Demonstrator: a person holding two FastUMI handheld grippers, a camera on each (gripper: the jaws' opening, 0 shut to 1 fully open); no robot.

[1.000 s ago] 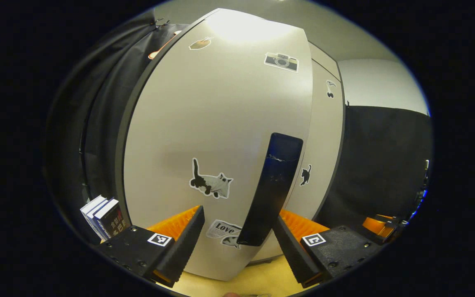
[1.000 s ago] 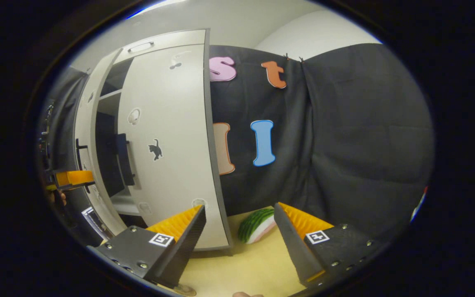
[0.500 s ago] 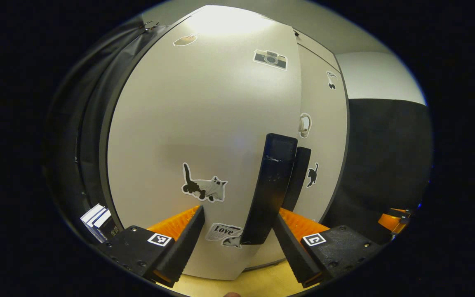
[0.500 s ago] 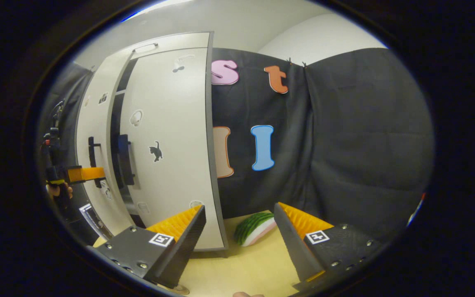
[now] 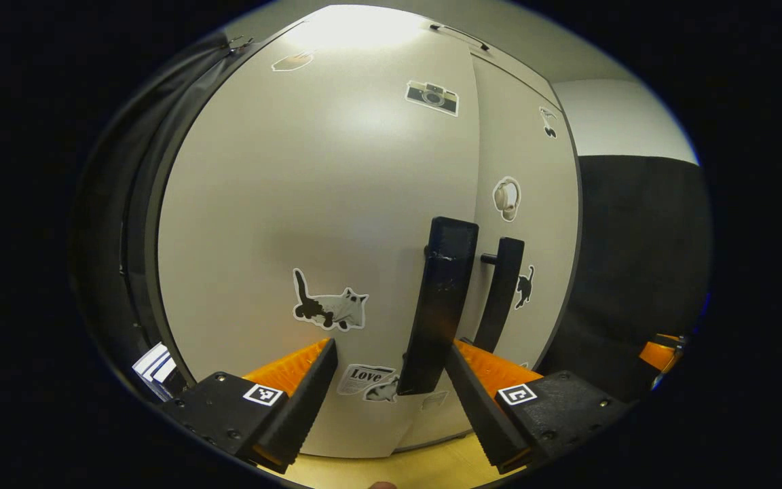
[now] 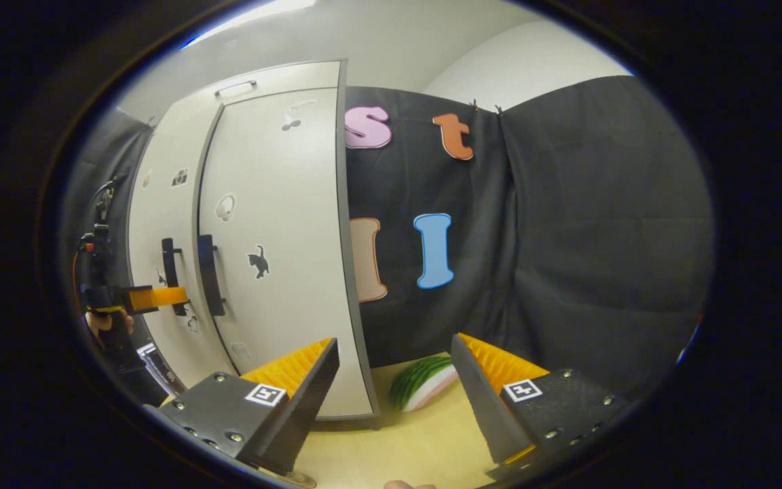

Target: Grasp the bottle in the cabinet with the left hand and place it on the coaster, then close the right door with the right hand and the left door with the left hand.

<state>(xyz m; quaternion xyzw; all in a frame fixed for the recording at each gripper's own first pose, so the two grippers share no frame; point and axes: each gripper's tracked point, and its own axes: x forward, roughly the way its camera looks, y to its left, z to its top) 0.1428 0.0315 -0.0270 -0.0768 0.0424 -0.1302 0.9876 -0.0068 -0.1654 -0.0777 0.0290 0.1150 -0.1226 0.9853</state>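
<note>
Pale yellow wooden tabletop [image 6: 404,441] is seen along the bottom of the right gripper view, and as a thin strip [image 5: 425,468] at the bottom of the left gripper view.

A grey cabinet [image 6: 275,272] stands directly on the tabletop, its base resting on the wood; both doors are seen nearly flush, stickers on the fronts.

A watermelon slice [image 6: 421,382] lies on the tabletop just beside the cabinet's right side, towards the back edge where the black cloth wall is met. Green rind is turned up, pale flesh below.

Books [image 5: 155,363] are seen standing upright at the cabinet's left side; whether they touch the cabinet cannot be told.
</note>
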